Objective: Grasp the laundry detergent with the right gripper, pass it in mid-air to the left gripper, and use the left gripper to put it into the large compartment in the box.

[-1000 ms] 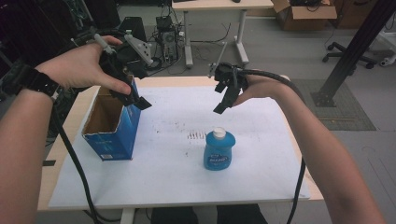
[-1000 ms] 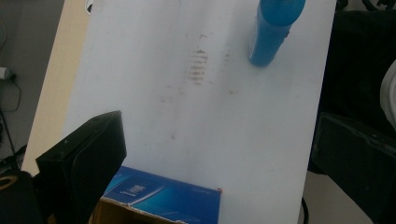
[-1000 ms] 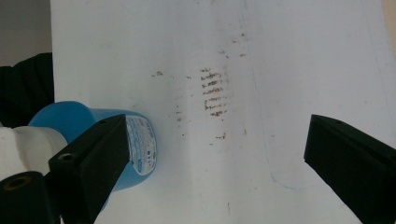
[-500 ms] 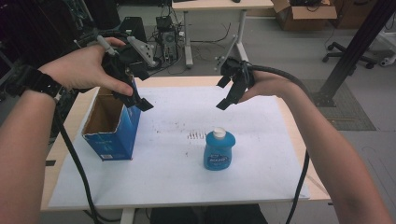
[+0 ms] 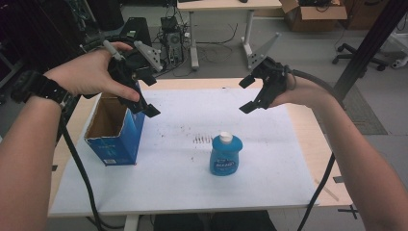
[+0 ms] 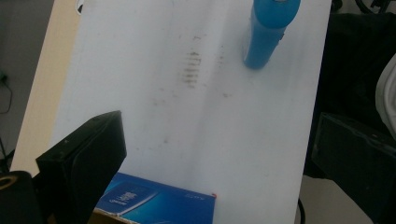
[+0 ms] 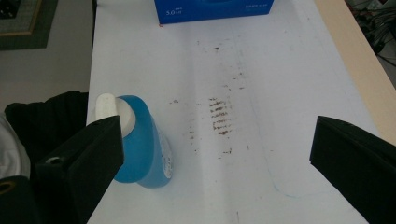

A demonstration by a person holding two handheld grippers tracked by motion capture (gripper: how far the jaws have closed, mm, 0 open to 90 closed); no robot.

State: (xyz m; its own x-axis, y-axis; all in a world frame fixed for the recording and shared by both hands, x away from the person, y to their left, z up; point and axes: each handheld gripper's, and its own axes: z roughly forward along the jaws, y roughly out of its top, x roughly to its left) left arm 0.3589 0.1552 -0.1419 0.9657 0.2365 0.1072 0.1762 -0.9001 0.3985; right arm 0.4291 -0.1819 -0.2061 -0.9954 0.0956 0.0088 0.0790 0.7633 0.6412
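Observation:
A blue dish-soap bottle [image 5: 226, 155] with a white cap stands upright near the middle of the white sheet [image 5: 183, 183]. It also appears in the left gripper view as the bottle [image 6: 271, 32] and in the right gripper view as the bottle [image 7: 140, 144]. An open-topped blue carton [image 5: 115, 132] stands at the left; its edge shows as the carton [image 6: 154, 203] and the carton [image 7: 215, 9]. My left gripper [image 5: 150, 95] hovers open above the carton's right rim, empty [image 6: 217, 135]. My right gripper [image 5: 246, 94] hangs open in the air behind the bottle, holding nothing [image 7: 217, 130].
Brown smudge marks [image 5: 202, 139] lie on the sheet between carton and bottle. The wooden table edge [image 5: 312, 139] borders the sheet on the right. Cables trail from both grippers over the table's front. Desks, a cardboard box [image 5: 308, 9] and an office chair [image 5: 365, 50] stand beyond.
Both hands have drifted a little to the right and up. The right gripper has moved farther from the bottle. Bottle and carton have stayed put.

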